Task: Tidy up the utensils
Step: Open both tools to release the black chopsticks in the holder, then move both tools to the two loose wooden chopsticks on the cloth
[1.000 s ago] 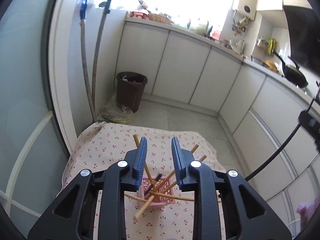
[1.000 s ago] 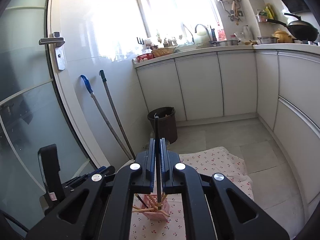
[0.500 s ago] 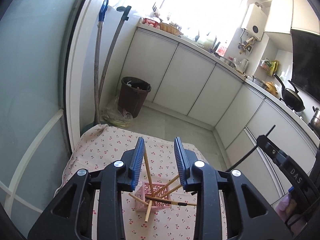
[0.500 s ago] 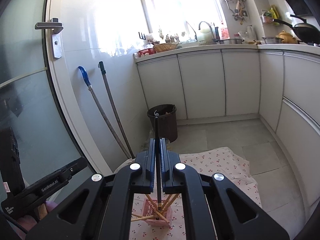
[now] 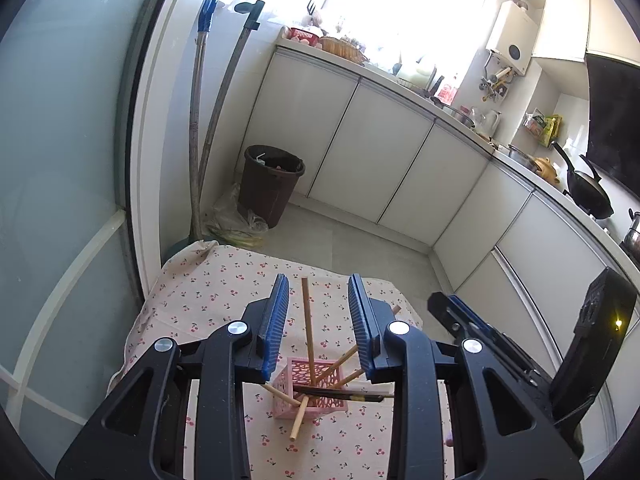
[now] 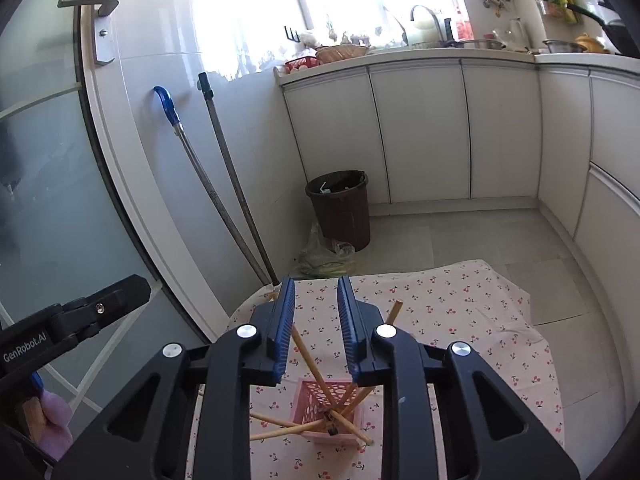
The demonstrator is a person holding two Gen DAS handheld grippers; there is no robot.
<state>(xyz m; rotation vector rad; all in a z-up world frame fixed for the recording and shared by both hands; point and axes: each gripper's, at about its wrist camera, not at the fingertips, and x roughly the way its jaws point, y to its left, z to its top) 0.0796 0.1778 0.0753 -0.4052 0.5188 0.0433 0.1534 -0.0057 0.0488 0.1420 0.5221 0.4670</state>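
A pink lattice basket [image 5: 320, 372] [image 6: 310, 400] stands on a cherry-print cloth [image 5: 224, 280] [image 6: 448, 312]. Several wooden chopsticks [image 5: 307, 328] [image 6: 306, 356] lean out of it at angles. A dark chopstick [image 5: 340, 394] lies across the basket, its end visible in the right wrist view [image 6: 331, 424]. My left gripper [image 5: 318, 312] is open and empty above the basket. My right gripper [image 6: 316, 312] is open and empty above the basket too; its body shows at the right of the left wrist view [image 5: 500, 352].
A brown bin [image 5: 272, 182] [image 6: 342, 208] stands on the tiled floor by white cabinets [image 5: 376, 140]. Two mop handles [image 5: 208, 112] [image 6: 216, 184] lean on the wall beside a glass door [image 6: 44, 184]. A plastic bag [image 5: 236, 224] lies by the bin.
My right gripper opened and let the dark chopstick drop into the basket. Both grippers shifted, with the left one rising and the right one now close beside it.
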